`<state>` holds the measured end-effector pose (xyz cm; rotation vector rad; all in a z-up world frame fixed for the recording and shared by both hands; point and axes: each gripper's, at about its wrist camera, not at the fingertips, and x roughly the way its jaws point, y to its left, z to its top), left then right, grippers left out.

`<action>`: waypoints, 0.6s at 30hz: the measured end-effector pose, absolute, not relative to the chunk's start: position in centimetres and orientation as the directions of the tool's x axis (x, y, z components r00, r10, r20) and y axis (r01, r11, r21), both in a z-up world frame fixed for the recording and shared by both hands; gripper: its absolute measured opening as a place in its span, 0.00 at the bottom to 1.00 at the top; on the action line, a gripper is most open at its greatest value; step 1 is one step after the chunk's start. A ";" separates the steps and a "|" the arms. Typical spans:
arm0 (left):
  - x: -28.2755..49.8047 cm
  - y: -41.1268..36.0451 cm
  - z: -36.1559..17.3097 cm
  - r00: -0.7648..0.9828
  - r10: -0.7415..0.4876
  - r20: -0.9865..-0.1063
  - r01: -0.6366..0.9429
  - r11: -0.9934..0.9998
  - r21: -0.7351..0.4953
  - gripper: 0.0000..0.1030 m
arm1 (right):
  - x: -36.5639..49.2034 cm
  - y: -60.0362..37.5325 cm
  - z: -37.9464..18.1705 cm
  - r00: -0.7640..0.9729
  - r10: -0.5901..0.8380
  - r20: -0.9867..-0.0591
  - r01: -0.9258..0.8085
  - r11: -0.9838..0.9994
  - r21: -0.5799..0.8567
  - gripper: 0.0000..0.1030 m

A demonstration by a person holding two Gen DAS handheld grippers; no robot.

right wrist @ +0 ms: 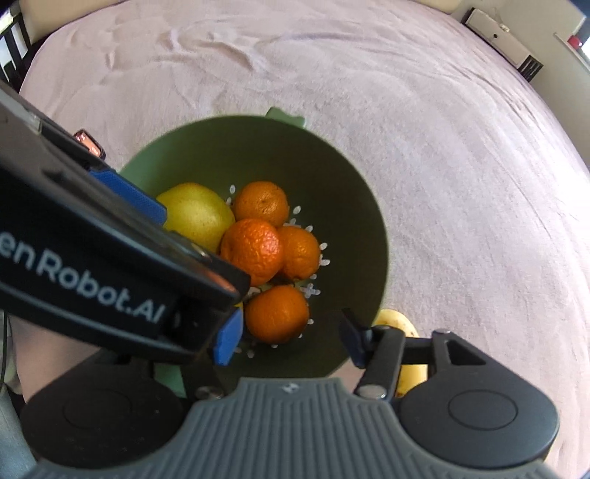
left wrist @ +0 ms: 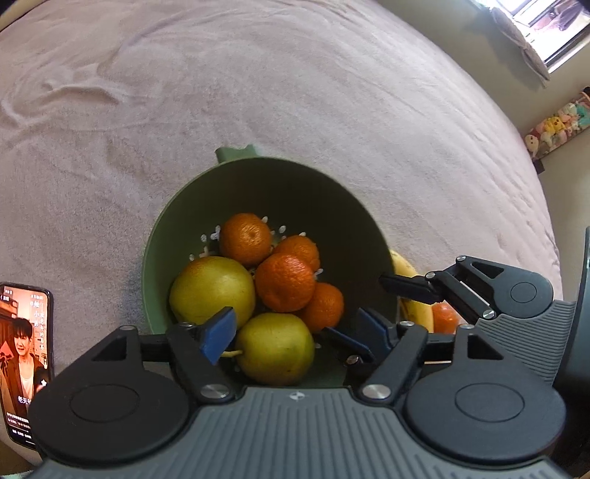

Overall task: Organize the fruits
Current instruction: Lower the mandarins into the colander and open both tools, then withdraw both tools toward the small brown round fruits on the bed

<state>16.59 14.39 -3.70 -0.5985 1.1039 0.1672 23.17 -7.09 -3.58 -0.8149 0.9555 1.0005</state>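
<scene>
Left wrist view: pink plush blanket [left wrist: 295, 92] covers a bed, rumpled at far left, smooth elsewhere. Window [left wrist: 545, 25] at far right, row of soft toys [left wrist: 556, 125] along the right wall.

Green colander bowl [left wrist: 332, 206] sits on the blanket, near centre, handle tab on its far rim. Inside: four tangerines [left wrist: 284, 282] piled toward the far and right side, two yellow pears [left wrist: 212, 287], one at left and one nearest the camera. Bananas [left wrist: 413, 294] and one more orange fruit [left wrist: 444, 313] lie outside, just beside the bowl's right wall. Phone [left wrist: 25, 353] with a lit screen lies at near left on the blanket.

Left tool [left wrist: 295, 331] is wide open over the near pear; pads clear of it, nothing gripped. Right tool [right wrist: 291, 341] is partly open above the bowl's near rim, also empty; its right finger sits close to the bananas.

Right wrist view: left tool's body crosses the left half and hides the near pear and the bowl's left wall. Both tools crowd the near rim, close together.

Open blanket on the far side and right of the bowl; bed edge is well away on all sides.
</scene>
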 end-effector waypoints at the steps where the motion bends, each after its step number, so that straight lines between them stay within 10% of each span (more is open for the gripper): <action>1: 16.5 14.2 -3.5 0.462 -0.164 -0.872 -0.406 0.834 -0.372 0.86 | 23.0 -7.2 -3.4 0.239 0.314 -0.919 -0.933 0.338 -0.127 0.58; 18: 15.4 9.8 -0.6 0.562 -0.172 -0.809 -0.216 0.914 -0.344 0.86 | 20.4 -12.4 1.0 0.382 0.399 -0.833 -0.817 0.567 -0.103 0.71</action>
